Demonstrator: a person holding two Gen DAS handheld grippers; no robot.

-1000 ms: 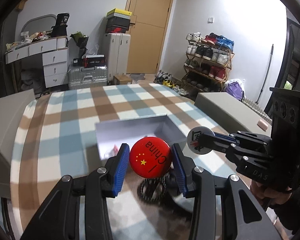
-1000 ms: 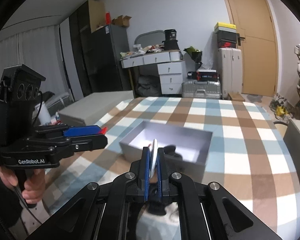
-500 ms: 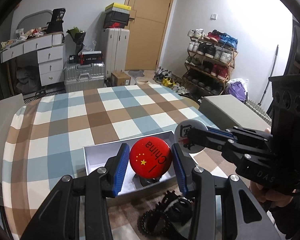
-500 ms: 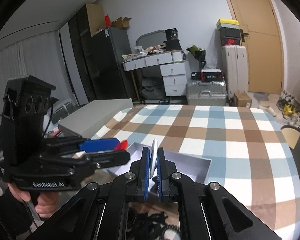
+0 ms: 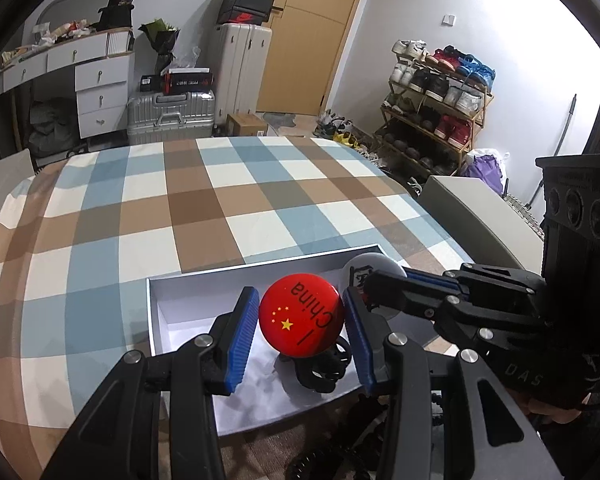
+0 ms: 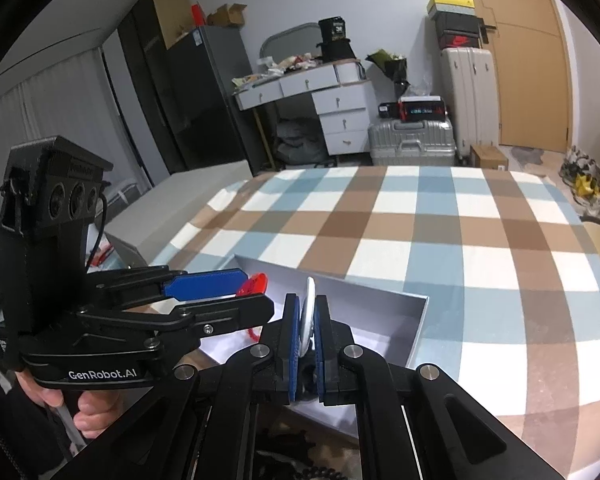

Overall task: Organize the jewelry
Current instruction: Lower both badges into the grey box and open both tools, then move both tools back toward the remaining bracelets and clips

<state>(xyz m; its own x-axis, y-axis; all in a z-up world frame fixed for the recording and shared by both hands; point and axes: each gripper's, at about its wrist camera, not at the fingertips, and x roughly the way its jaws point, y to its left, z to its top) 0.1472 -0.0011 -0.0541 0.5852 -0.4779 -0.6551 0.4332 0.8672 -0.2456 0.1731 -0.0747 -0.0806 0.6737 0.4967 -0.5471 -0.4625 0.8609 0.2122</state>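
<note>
My left gripper [image 5: 301,322] is shut on a red round badge [image 5: 301,316] with yellow stars and the word China, held above the open grey box [image 5: 188,276]. My right gripper [image 6: 309,326] is shut edge-on on a white round badge [image 6: 309,312], also over the box [image 6: 404,320]. In the left wrist view the white badge [image 5: 370,270] shows at the right gripper's tip, close beside the red one. A black beaded bracelet [image 5: 320,372] lies inside the box under the red badge. The left gripper [image 6: 236,292] with the red badge [image 6: 254,284] shows at left in the right wrist view.
The box sits on a table with a blue, brown and white checked cloth [image 5: 204,200]. More black bead strings [image 5: 332,452] lie on the cloth in front of the box. Grey chair backs [image 5: 480,216] stand at the table's sides.
Both grippers moved back and higher, so the box now lies further below and ahead. Both still hold their badges, side by side over the box.
</note>
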